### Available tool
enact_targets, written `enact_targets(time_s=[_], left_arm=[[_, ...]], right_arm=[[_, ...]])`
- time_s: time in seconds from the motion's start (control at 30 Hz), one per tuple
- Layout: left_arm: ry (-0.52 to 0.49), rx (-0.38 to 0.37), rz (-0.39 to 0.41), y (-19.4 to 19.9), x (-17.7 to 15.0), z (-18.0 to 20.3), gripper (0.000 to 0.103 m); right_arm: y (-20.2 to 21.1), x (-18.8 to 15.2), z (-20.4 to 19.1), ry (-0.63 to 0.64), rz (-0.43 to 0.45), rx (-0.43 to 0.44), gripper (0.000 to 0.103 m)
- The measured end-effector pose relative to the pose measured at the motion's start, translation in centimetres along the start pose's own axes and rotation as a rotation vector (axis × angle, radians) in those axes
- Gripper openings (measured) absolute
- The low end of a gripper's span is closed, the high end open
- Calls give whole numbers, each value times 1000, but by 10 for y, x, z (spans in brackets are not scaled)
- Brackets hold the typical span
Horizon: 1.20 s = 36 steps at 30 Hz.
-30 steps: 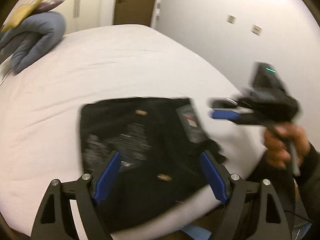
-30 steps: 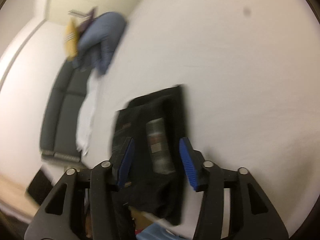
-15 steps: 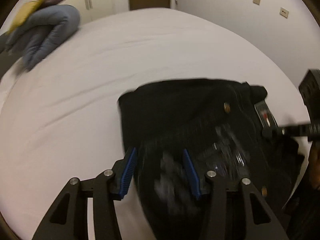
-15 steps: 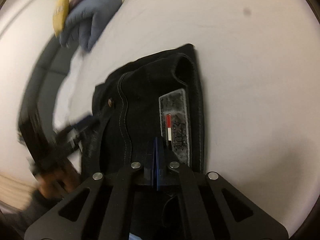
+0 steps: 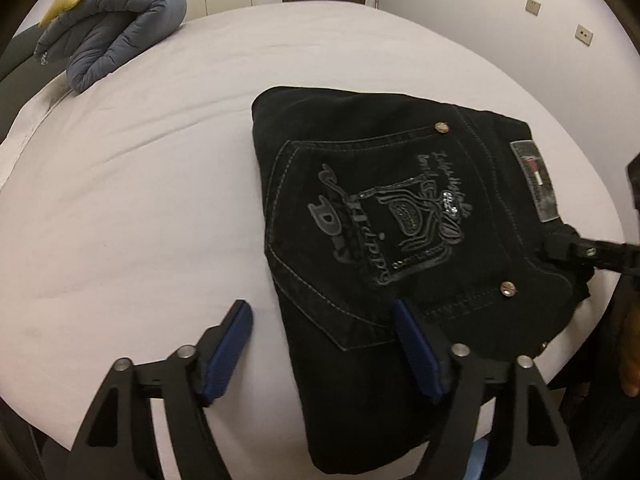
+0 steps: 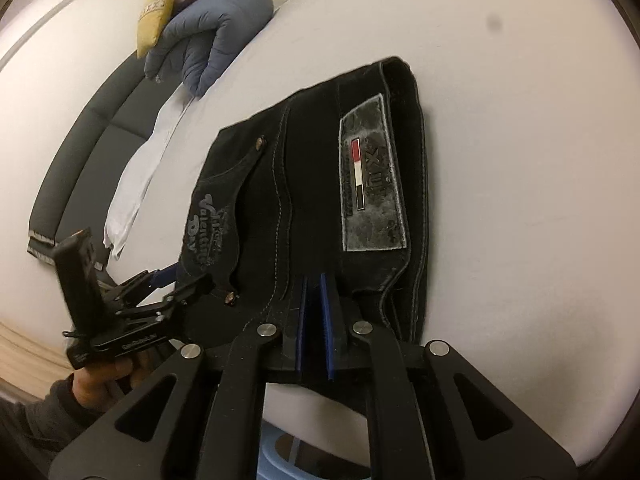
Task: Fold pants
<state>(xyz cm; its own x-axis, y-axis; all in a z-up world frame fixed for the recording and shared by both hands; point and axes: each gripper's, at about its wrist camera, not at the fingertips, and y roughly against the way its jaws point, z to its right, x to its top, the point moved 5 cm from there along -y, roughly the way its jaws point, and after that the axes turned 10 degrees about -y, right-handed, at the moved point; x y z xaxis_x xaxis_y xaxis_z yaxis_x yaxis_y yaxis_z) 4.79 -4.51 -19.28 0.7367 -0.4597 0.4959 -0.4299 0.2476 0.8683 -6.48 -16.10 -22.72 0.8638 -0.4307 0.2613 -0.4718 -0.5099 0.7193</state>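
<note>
The black pants [image 5: 384, 240] lie folded into a compact stack near the front edge of the white bed [image 5: 160, 160], back pocket and grey waist patch facing up. My left gripper [image 5: 324, 320] is open, its fingers straddling the stack's near left corner. My right gripper [image 6: 314, 284] is almost shut, its blue pads resting on the waistband edge of the pants [image 6: 312, 184] below the patch; a narrow gap shows and I cannot tell if cloth is pinched. The left gripper also shows in the right wrist view [image 6: 176, 276] at the pants' left edge.
A rolled blue-grey duvet [image 5: 116, 32] with a yellow pillow [image 6: 156, 8] on it sits at the bed's far left corner. A dark sofa [image 6: 80, 152] stands beside the bed. A wall runs along the right side.
The left gripper has opened wider and shifted left to the stack's corner. The right gripper stays nearly closed at the waistband. Both views have steadied.
</note>
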Motion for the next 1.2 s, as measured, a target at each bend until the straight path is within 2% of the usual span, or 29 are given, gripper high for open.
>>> enact_targets(time_s=[0.1, 0.13, 0.17, 0.23, 0.3, 0.43, 0.6, 0.73, 0.8, 0.83, 0.87, 0.9, 0.93, 0.97, 1.0, 1.03, 1.1, 1.2], left_arm=[[13, -13, -7, 8, 1, -4, 79], [15, -13, -9, 16, 2, -7, 79], [17, -9, -4, 19, 7, -8, 81], [32, 16, 12, 27, 11, -19, 90], [53, 28, 20, 33, 18, -31, 92], [71, 27, 4, 25, 29, -46, 92], [99, -2, -12, 22, 33, -44, 94], [106, -41, -42, 5, 44, -42, 98], [107, -69, -69, -6, 46, -39, 98], [110, -80, -80, -11, 47, -37, 98], [118, -110, -95, -17, 47, -34, 95], [123, -130, -101, -20, 47, -32, 85], [130, -158, -114, -25, 47, -28, 80], [127, -166, -116, -27, 48, -26, 70], [116, -176, -110, -26, 50, -22, 53], [95, -181, -112, -25, 53, -16, 51], [72, -159, -116, -23, 58, -11, 37], [77, -151, -111, -15, 66, -9, 24]], right_arm=[[24, 4, -6, -7, 42, -6, 11], [36, 9, -11, 11, 87, 3, 21], [42, 16, -14, 16, 112, 6, 46], [57, 27, -10, -13, 155, 8, 81], [62, 36, -3, -36, 176, 8, 81], [50, 56, 14, -110, 87, 15, 81], [27, 73, 45, -198, 8, -10, 79], [16, 79, 44, -173, -4, -12, 79], [4, 83, 39, -152, -19, -17, 73], [0, 84, 36, -136, -36, -24, 63], [-5, 86, 34, -126, -52, -26, 54], [-11, 86, 32, -115, -75, -39, 51], [-14, 87, 31, -104, -81, -54, 40], [-19, 87, 29, -90, -88, -67, 33], [-21, 87, 26, -78, -93, -77, 31], [-21, 88, 25, -71, -92, -85, 22], [-16, 88, 18, -46, -79, -90, 17], [-6, 88, -1, 10, -45, -98, 14]])
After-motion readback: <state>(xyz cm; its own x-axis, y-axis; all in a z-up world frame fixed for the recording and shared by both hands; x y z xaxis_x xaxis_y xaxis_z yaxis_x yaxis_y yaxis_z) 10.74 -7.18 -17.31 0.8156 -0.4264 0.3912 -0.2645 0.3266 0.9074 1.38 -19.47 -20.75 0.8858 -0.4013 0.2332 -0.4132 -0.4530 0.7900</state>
